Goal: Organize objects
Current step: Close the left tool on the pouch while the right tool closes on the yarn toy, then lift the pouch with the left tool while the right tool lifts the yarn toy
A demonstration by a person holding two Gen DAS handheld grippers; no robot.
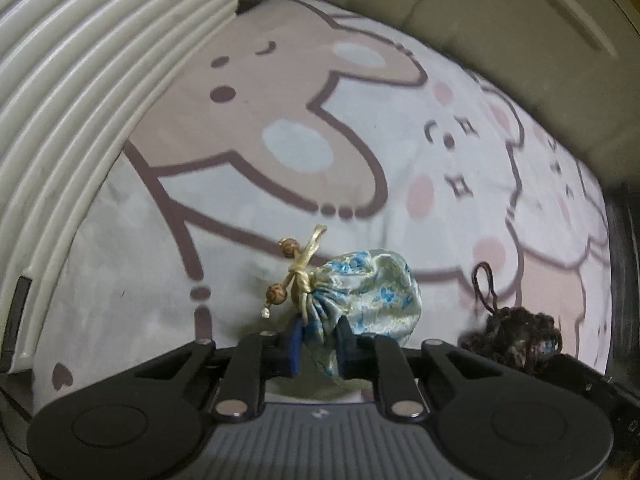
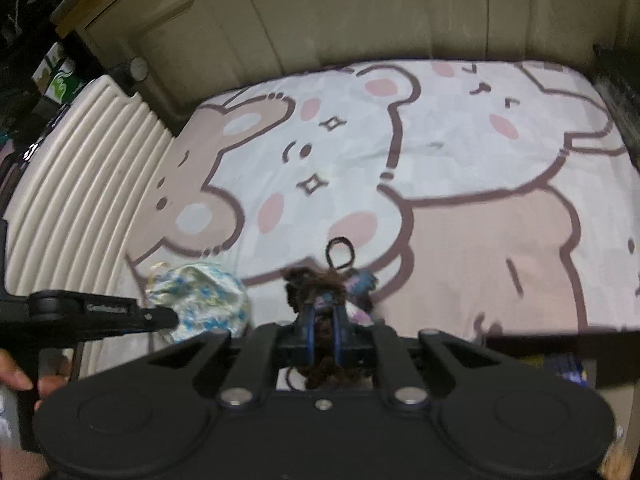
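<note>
Left wrist view: the left gripper (image 1: 318,350) has its jaws clamped on a blue-flowered drawstring pouch (image 1: 368,300) above the cartoon bear bedsheet (image 1: 224,184); a ribbed white panel (image 1: 80,100) borders the left.

Right wrist view: the right gripper (image 2: 323,330) pinches a dark crocheted pouch (image 2: 316,284); open sheet lies ahead.

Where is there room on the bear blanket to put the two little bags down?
Most of the bear blanket is bare: ahead of both tools, toward the beige cabinet, and right. Crowded spot: near edge, where the left tool holds the floral pouch beside the brown pouch, by the ribbed board.
</note>
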